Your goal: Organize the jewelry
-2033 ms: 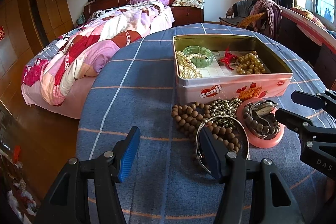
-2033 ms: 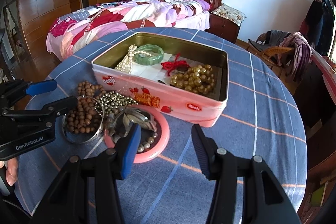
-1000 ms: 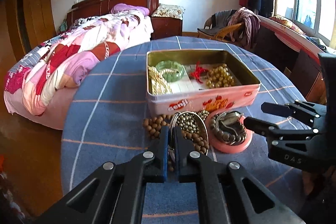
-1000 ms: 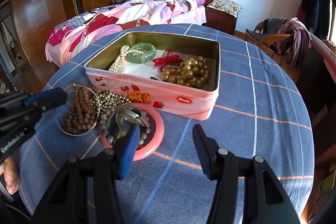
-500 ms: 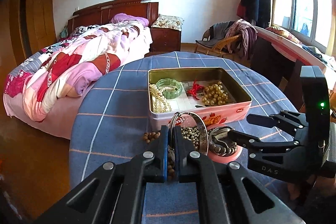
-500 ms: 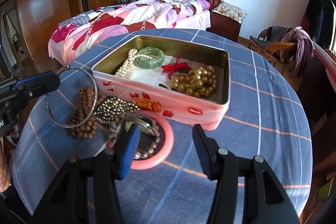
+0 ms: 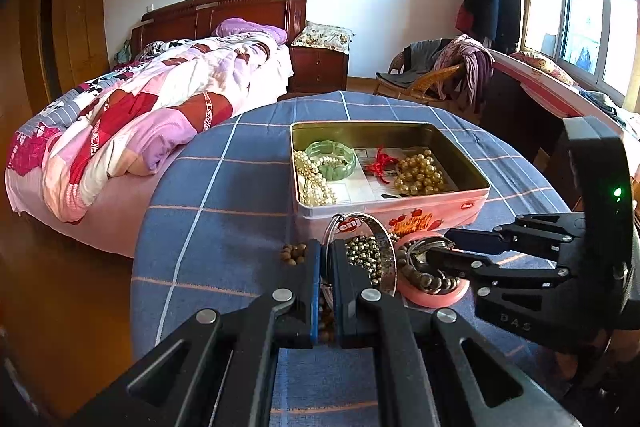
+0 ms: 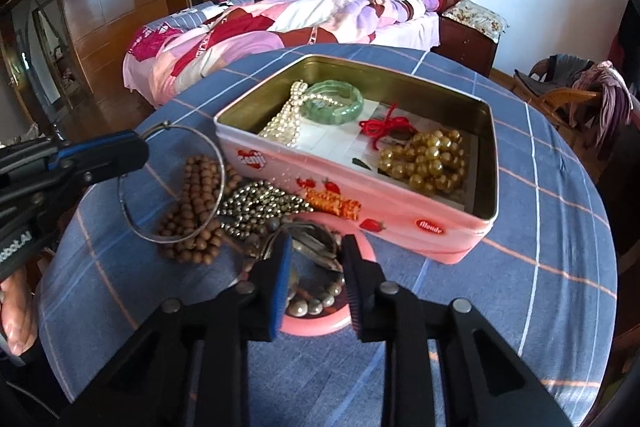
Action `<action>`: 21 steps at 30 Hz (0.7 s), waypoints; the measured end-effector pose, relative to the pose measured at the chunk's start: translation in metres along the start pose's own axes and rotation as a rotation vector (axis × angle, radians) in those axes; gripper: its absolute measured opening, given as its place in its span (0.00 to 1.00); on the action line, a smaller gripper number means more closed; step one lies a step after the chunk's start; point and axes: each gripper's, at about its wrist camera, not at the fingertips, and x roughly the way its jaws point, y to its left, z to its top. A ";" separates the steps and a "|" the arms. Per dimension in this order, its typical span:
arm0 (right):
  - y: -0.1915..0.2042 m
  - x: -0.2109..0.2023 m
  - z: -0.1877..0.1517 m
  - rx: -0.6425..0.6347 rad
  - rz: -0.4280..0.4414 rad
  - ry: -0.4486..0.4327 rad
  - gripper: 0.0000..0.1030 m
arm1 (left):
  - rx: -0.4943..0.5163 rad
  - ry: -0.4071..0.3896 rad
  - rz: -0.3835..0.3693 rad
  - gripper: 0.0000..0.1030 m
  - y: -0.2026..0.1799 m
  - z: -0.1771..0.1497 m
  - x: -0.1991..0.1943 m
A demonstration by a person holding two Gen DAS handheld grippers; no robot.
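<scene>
Both fingers of the left gripper (image 7: 327, 259) are pressed together on a thin silver ring (image 8: 172, 183), and the ring hangs in the air above the table (image 8: 540, 227). Under the ring lie brown wooden beads (image 8: 196, 211) and a pile of small shiny metal beads (image 8: 260, 205), close to the front of the pink tin box (image 8: 400, 211). The right gripper (image 8: 314, 267) has its fingers partly apart, with nothing between them. It hovers over a round pink dish (image 8: 316, 323) that holds dark round beads and a silver piece. Inside the tin box are a string of white pearls (image 7: 314, 179), a green bangle (image 7: 332, 161), a red cord (image 7: 380, 163) and big golden beads (image 7: 418, 177).
</scene>
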 end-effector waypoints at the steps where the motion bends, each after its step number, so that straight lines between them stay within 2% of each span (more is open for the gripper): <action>1: -0.002 0.000 0.000 0.008 0.007 0.001 0.26 | 0.000 0.003 -0.001 0.04 0.000 -0.001 0.001; 5: -0.001 0.001 0.001 0.004 0.006 0.001 0.26 | 0.000 0.012 -0.002 0.04 -0.001 -0.003 0.004; 8: 0.000 -0.001 0.000 0.005 0.008 -0.006 0.16 | 0.000 0.012 0.000 0.04 0.000 -0.003 0.004; 16: 0.003 -0.010 -0.002 0.010 0.024 -0.034 0.13 | -0.002 0.015 -0.001 0.04 0.002 -0.005 0.007; 17: 0.003 -0.013 -0.002 0.011 0.024 -0.043 0.12 | -0.002 0.012 0.000 0.04 0.002 -0.005 0.006; 18: 0.003 -0.016 -0.001 0.012 0.024 -0.052 0.03 | -0.003 0.010 0.000 0.04 0.002 -0.004 0.006; 21: 0.003 -0.025 0.002 0.010 0.027 -0.077 0.03 | -0.003 0.000 -0.002 0.04 0.002 -0.003 0.003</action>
